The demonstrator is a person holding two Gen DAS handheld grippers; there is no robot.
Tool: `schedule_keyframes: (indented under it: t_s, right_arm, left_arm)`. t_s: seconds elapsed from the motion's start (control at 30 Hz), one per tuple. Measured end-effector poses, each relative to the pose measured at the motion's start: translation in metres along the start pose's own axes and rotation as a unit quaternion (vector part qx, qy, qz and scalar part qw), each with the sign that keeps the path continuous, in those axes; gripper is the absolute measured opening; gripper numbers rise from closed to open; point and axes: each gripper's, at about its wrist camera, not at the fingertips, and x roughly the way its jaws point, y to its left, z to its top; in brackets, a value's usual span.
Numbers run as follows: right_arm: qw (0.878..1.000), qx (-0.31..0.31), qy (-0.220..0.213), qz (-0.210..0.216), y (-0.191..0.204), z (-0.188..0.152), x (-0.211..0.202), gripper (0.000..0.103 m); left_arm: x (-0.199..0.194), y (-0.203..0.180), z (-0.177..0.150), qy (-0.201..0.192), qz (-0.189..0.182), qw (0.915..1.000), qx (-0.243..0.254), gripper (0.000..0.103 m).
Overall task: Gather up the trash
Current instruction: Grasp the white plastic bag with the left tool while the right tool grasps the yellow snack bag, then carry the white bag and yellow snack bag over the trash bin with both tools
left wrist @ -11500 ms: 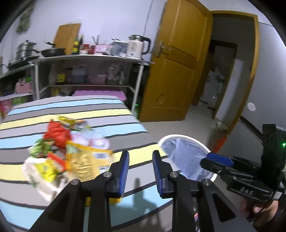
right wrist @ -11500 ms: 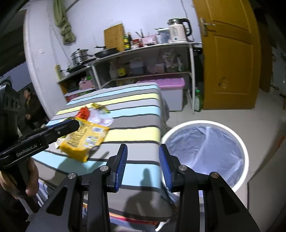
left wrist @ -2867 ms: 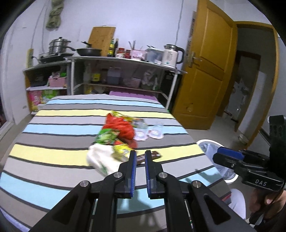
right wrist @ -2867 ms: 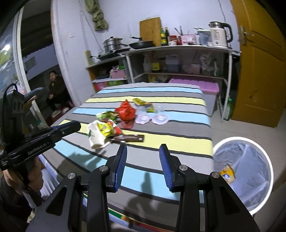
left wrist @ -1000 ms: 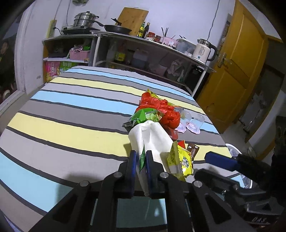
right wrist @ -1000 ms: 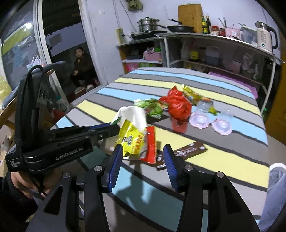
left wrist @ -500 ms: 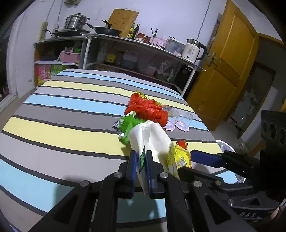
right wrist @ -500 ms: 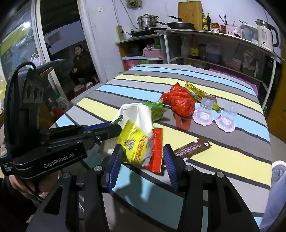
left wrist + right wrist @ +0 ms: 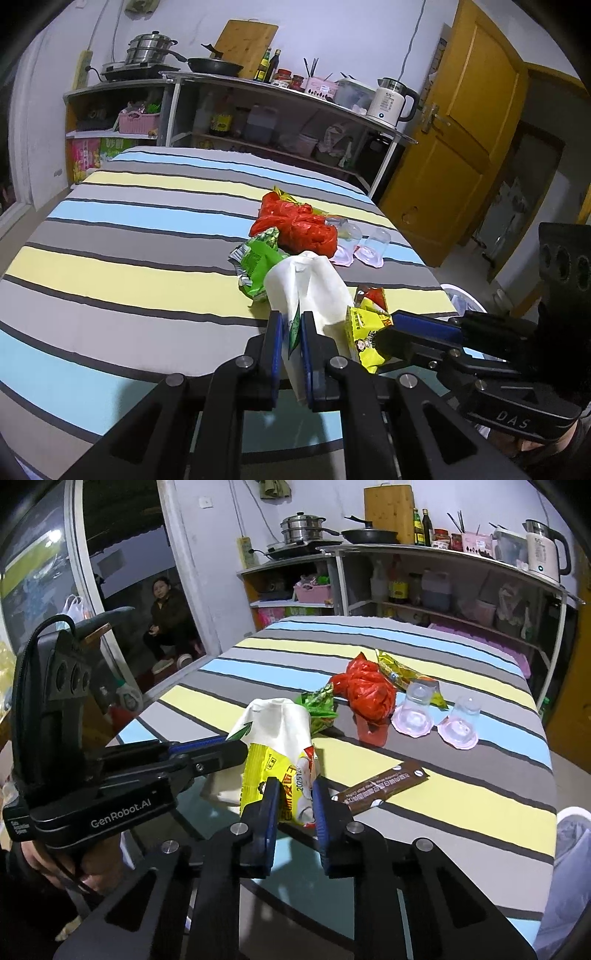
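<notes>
Left tongs (image 9: 291, 332) are clamped on the crumpled white paper bag (image 9: 306, 284), lifted mid-frame over the striped table (image 9: 110, 258). Right tongs (image 9: 293, 797) have just closed on the yellow snack packet (image 9: 273, 775), touching the bag. Risk: thin, slick foil slipping free, or snagging the bag when pulled apart.

You face a white wall (image 9: 332, 33), a metal shelf unit (image 9: 280, 96) against it and a yellow door (image 9: 461, 140) on your right.
</notes>
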Motion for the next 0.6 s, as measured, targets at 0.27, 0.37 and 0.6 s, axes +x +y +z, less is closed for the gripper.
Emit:
schedule_keyframes:
  t_s: [0.27, 0.37, 0.6]
  right_arm:
    - [1.000, 0.008, -0.020, -0.014, -0.007, -0.004, -0.019, 0.015]
    - [0.999, 0.015, -0.030, -0.021, -0.012, -0.006, -0.028, 0.015]
    - [0.998, 0.031, -0.046, -0.036, -0.022, -0.011, -0.048, 0.014]
  left_arm:
    - [-0.009, -0.007, 0.001, -0.007, 0.007, 0.9999, 0.011, 0.009]
    - [-0.013, -0.010, 0.001, -0.012, 0.010, 0.9998, 0.015, 0.009]
    - [-0.026, -0.024, 0.001, -0.024, 0.014, 0.9993, 0.024, 0.009]
